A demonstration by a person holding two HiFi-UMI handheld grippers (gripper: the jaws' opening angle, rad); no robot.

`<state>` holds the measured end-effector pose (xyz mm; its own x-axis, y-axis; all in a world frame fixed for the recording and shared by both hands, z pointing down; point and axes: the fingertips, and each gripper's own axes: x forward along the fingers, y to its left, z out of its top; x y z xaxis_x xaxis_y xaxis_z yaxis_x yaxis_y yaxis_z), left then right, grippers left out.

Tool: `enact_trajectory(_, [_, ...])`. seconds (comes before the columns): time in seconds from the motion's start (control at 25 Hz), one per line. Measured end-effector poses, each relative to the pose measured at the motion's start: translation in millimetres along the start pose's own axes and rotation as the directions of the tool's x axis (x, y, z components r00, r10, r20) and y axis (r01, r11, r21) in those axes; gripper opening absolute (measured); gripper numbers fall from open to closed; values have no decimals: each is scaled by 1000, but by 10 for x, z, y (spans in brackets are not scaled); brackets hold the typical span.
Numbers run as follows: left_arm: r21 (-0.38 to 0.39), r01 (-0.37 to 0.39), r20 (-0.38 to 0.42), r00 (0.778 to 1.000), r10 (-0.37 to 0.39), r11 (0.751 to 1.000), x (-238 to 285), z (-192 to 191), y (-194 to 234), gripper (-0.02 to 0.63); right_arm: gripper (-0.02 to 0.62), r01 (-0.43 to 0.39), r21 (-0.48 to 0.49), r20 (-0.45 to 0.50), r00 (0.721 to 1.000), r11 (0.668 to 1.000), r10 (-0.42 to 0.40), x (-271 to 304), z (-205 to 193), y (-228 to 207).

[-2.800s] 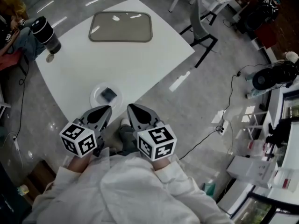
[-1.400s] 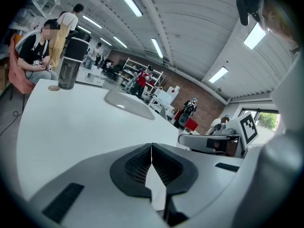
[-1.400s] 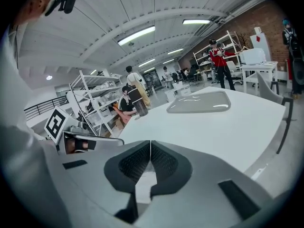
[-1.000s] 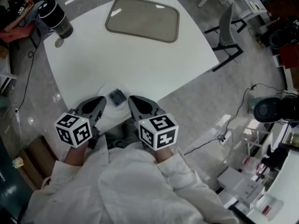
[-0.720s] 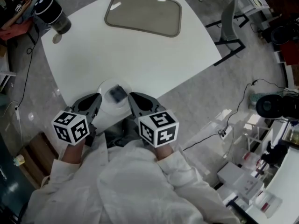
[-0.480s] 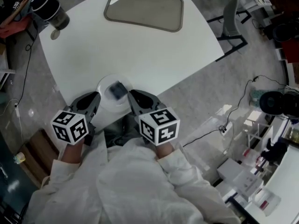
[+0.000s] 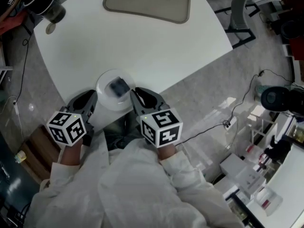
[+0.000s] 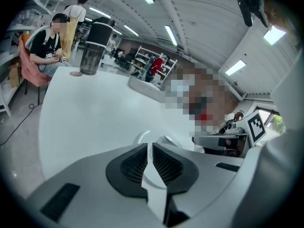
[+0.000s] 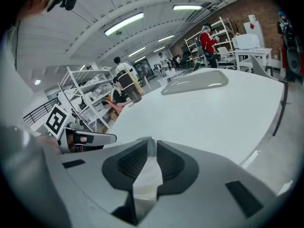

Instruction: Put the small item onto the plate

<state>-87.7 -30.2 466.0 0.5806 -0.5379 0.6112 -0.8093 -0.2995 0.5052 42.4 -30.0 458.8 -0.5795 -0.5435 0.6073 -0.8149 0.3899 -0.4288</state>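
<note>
A round white plate [image 7: 105,98] lies at the near corner of the white table [image 7: 142,46], with a small dark item [image 7: 118,85] on it. My left gripper [image 7: 91,96] sits at the plate's left rim. Its jaws are shut with nothing between them, and the plate's rim [image 8: 141,136] shows just beyond them [image 8: 147,146]. My right gripper [image 7: 135,92] sits at the plate's right rim. Its jaws [image 9: 152,146] have just been opening and stand a narrow slit apart. Only white surface shows through the gap, and the pads press on nothing.
A grey tray [image 7: 147,1] lies at the table's far side. A dark cylindrical jug [image 7: 42,1] stands at the far left corner beside a small round lid [image 7: 49,29]. A chair [image 7: 240,11] and floor cables [image 7: 247,99] are on the right. A seated person [image 8: 47,46] is beyond the table.
Both grippers have sunk a little on either side of the plate. The plate and the dark item stay at the table's corner.
</note>
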Motion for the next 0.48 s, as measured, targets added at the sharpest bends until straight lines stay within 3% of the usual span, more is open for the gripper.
enact_trajectory(0.08, [-6,-10,-12,1000,10,1000,12,-33,22,21,88,10,9,-17,1000,1000,-9,8,-49,-28])
enact_trajectory(0.48, [-32,-25,-88,996,22,999,97,-216,32,104,118,53,32,-62,997,998,-51,16,-201,-155])
